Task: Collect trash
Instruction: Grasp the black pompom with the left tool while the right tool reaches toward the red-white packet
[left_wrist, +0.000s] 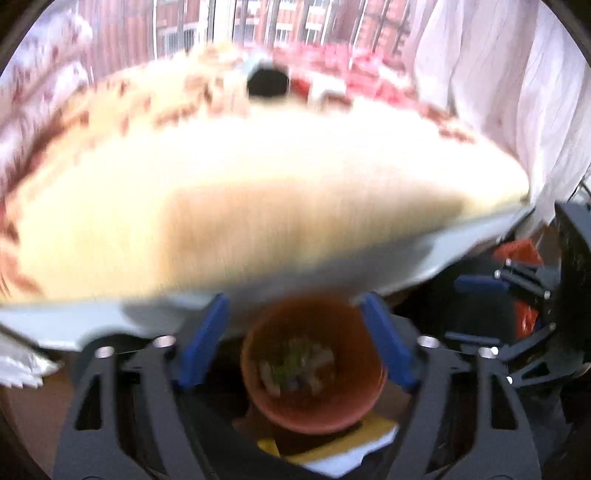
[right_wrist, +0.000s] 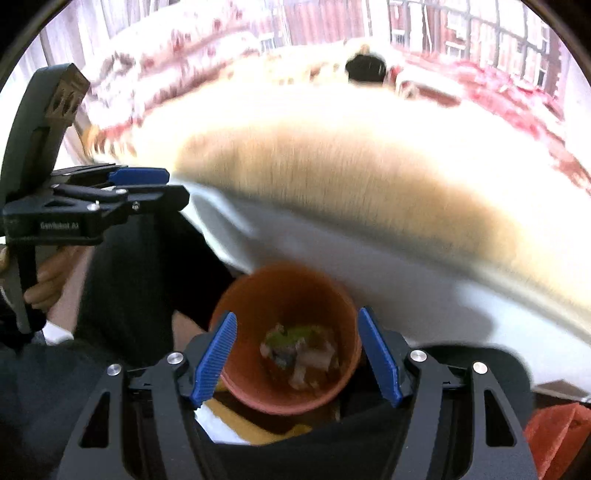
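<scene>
An orange bin (left_wrist: 314, 373) stands on the floor below the table edge, with crumpled trash (left_wrist: 299, 363) at its bottom. It also shows in the right wrist view (right_wrist: 286, 343), trash (right_wrist: 301, 350) inside. My left gripper (left_wrist: 297, 339) hangs open and empty above the bin's mouth. My right gripper (right_wrist: 297, 356) is open and empty above the bin too. The left gripper shows from the side in the right wrist view (right_wrist: 144, 186), its jaws close together. Both views are blurred.
A light wooden table (left_wrist: 258, 221) with a white edge fills the middle of both views. A dark round object (left_wrist: 267, 83) sits at its far side. Red items (left_wrist: 517, 251) lie low at right. White curtains (left_wrist: 517, 92) hang at right.
</scene>
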